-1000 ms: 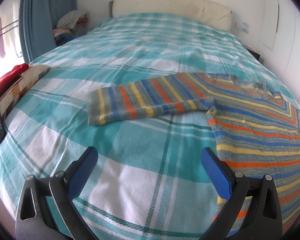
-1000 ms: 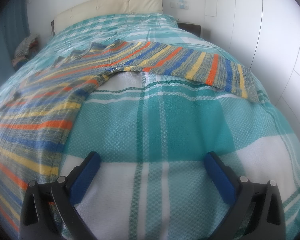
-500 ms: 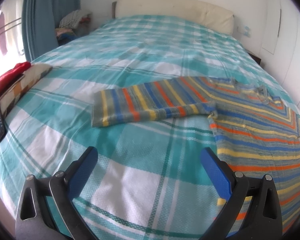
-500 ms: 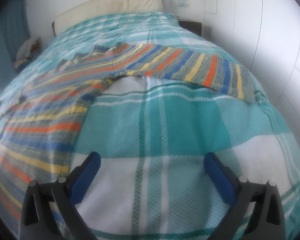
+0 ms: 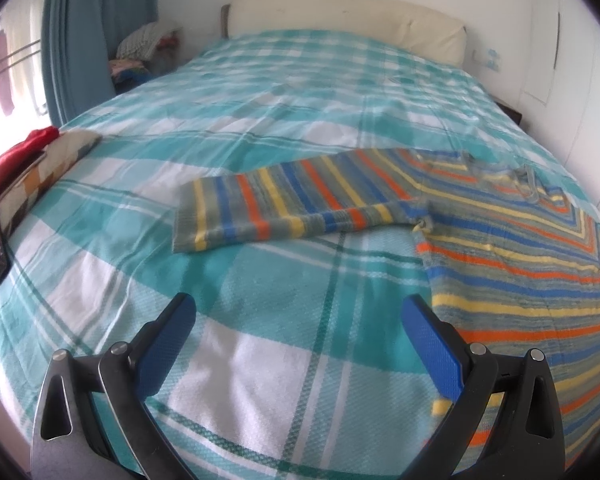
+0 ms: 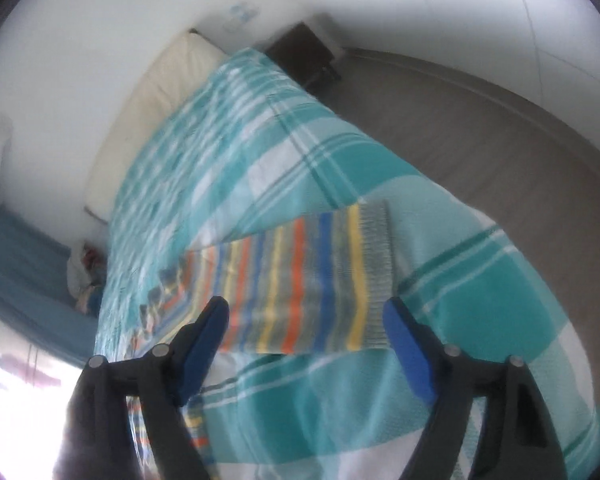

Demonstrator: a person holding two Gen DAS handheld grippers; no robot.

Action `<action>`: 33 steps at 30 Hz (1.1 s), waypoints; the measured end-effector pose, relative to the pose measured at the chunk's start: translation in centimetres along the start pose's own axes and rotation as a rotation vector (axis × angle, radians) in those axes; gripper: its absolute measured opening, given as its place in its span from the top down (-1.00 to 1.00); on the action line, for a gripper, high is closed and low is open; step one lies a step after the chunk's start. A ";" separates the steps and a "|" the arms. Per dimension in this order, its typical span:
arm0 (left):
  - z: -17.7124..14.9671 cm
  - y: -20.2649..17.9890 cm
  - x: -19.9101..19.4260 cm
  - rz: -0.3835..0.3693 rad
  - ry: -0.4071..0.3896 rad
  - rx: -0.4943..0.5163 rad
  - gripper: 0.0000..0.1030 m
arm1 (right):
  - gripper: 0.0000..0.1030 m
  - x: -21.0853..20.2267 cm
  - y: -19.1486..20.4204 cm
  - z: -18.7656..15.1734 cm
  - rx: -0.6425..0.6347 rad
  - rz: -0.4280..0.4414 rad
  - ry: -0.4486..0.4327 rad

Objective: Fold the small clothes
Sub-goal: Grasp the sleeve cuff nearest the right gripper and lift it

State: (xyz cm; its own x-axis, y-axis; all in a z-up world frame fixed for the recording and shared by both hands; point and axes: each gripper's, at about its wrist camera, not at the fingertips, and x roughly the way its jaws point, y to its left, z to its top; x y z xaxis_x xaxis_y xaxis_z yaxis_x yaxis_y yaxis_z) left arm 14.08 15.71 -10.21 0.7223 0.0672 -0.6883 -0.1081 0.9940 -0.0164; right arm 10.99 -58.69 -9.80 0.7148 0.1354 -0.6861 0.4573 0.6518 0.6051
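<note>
The striped sweater (image 5: pixel 500 248) lies flat on the bed (image 5: pixel 260 120), spread for folding. The left gripper (image 5: pixel 300 344) hangs with fingers apart, sleeve ahead. The right gripper (image 6: pixel 306 344), closing on nothing, frames the other cuff (image 6: pixel 374 256) just ahead.

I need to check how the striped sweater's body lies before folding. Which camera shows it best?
The left wrist view: the striped sweater lies flat and sharp on the bed, body and one sleeve visible. The right wrist view is tilted and blurred, showing mainly the other sleeve.
</note>
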 end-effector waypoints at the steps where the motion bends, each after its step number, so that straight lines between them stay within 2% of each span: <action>1: 0.0 0.1 0.1 0.004 0.001 -0.001 -0.99 | -0.55 0.5 -0.5 0.5 0.006 -0.013 -0.001; 4: -0.1 0.5 0.5 0.008 0.020 -0.021 -0.99 | -0.48 2.2 -1.8 1.7 0.005 -0.062 0.028; 6: 0.0 0.8 0.9 0.007 0.034 -0.038 -0.99 | -0.33 3.4 -2.6 2.0 0.012 -0.094 0.055; 10: -0.2 1.0 1.5 0.020 0.060 -0.053 -0.99 | -0.08 4.8 -2.8 1.9 -0.022 -0.087 0.088; 11: -0.3 1.0 1.7 0.025 0.067 -0.052 -0.99 | 0.17 5.0 -2.6 2.0 -0.044 -0.089 0.098; 12: -0.3 1.0 1.8 0.026 0.075 -0.053 -0.99 | 0.71 5.0 -2.4 1.9 -0.059 -0.094 0.112; 13: -0.3 1.0 1.9 0.023 0.081 -0.055 -0.99 | 0.95 5.1 -2.1 1.8 -0.063 -0.107 0.118; 17: -0.3 1.0 1.6 0.015 0.075 -0.058 -0.99 | 0.96 3.0 0.9 1.8 -0.135 -0.142 0.053; 20: -0.1 1.1 1.3 0.003 0.068 -0.064 -0.99 | 0.96 0.6 6.4 1.9 -0.232 -0.102 -0.007; 23: 0.2 1.1 1.2 -0.019 0.071 -0.073 -0.99 | 0.96 -0.5 14.9 1.5 -0.377 -0.006 -0.024; 28: 0.4 1.4 0.8 -0.016 0.056 -0.072 -0.99 | 0.96 2.0 29.9 -2.7 -0.600 0.163 0.056; 31: 0.5 2.0 0.7 -0.008 0.054 -0.083 -0.99 | 0.95 5.4 36.4 -6.8 -0.693 0.214 0.114; 32: 0.5 2.2 0.8 -0.006 0.058 -0.089 -0.99 | 0.90 6.7 38.1 -8.2 -0.716 0.235 0.143; 33: 0.5 2.5 0.9 -0.002 0.062 -0.097 -0.99 | 0.71 8.2 39.3 -9.5 -0.720 0.269 0.198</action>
State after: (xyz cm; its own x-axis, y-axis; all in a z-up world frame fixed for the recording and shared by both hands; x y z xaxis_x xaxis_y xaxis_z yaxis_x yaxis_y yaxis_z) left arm 14.79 18.25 -10.47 0.6793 0.0568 -0.7317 -0.1742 0.9810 -0.0857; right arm 29.75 -24.88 4.52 0.6137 0.4428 -0.6537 -0.2206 0.8911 0.3965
